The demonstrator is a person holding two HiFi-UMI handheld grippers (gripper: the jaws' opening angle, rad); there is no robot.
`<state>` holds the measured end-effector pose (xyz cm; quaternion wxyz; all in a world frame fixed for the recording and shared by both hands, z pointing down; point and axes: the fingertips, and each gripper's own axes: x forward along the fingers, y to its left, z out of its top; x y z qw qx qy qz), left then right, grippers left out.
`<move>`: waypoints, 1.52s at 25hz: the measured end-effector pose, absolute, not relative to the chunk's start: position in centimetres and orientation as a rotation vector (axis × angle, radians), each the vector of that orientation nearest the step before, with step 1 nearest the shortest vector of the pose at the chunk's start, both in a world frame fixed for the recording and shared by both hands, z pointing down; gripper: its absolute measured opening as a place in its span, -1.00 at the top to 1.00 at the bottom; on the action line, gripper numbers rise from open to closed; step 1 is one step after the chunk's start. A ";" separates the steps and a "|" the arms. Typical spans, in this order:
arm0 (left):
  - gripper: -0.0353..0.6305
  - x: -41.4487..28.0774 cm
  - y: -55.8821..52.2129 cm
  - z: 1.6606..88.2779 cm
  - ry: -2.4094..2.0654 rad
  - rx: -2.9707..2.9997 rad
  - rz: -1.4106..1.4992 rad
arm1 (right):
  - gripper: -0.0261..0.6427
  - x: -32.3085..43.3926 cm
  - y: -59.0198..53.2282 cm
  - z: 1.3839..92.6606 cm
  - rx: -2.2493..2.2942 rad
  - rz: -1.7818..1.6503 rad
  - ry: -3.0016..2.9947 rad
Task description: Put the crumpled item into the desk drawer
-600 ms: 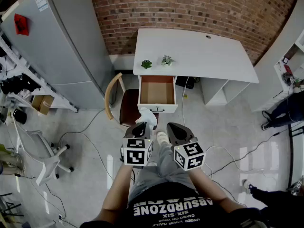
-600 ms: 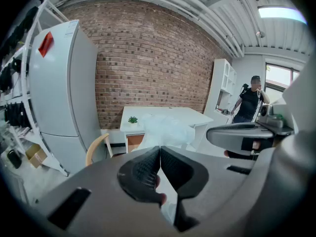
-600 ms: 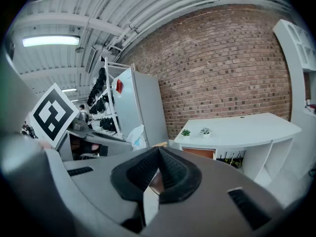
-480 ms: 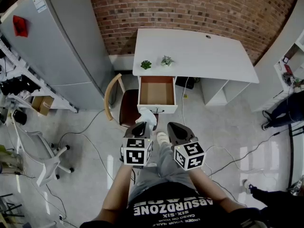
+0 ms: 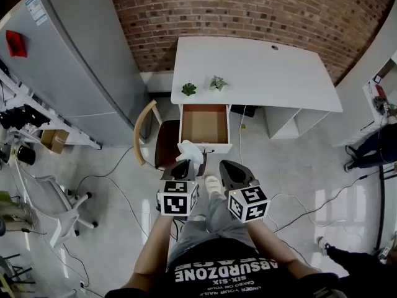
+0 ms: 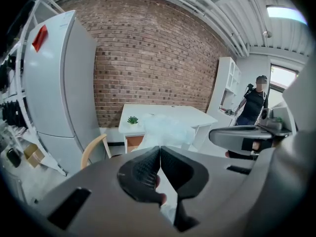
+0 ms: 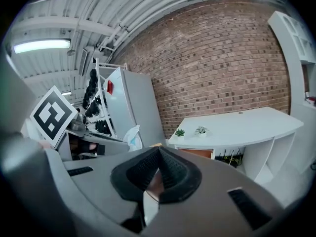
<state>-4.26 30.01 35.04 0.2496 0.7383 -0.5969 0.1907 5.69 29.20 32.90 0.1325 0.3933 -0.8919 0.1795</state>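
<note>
While its jaws are pinching shut on the crumpled item (image 5: pixel 191 150), the left gripper (image 5: pixel 184 164) is hovering just short of the open drawer (image 5: pixel 205 123) under the desk's (image 5: pixel 260 73) front left corner; the right gripper (image 5: pixel 227 167) is sitting alongside, closed and empty.

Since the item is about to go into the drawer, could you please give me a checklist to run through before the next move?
1. Left gripper shut on the item: ok.
2. Drawer open: ok.
3. Drawer has room, nothing shows inside: ok.
4. Right gripper shut, empty, apart from the item: ok.
5. Item over the drawer: not ok, it seems short of the drawer's front.
6. Chair out of the path: cannot tell, it stands just left of the drawer's front.
</note>
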 end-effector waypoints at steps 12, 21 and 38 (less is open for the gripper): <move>0.87 -4.5 23.3 36.0 -1.602 1.995 0.545 | 0.93 5.7 22.4 33.8 1.149 0.563 -2.570; 0.87 -5.4 18.2 36.5 -1.608 1.978 0.582 | 0.93 5.0 16.7 34.3 1.138 0.582 -2.571; 0.87 -6.5 10.9 38.0 -1.645 1.935 0.588 | 0.93 3.9 7.8 36.2 1.029 0.596 -2.576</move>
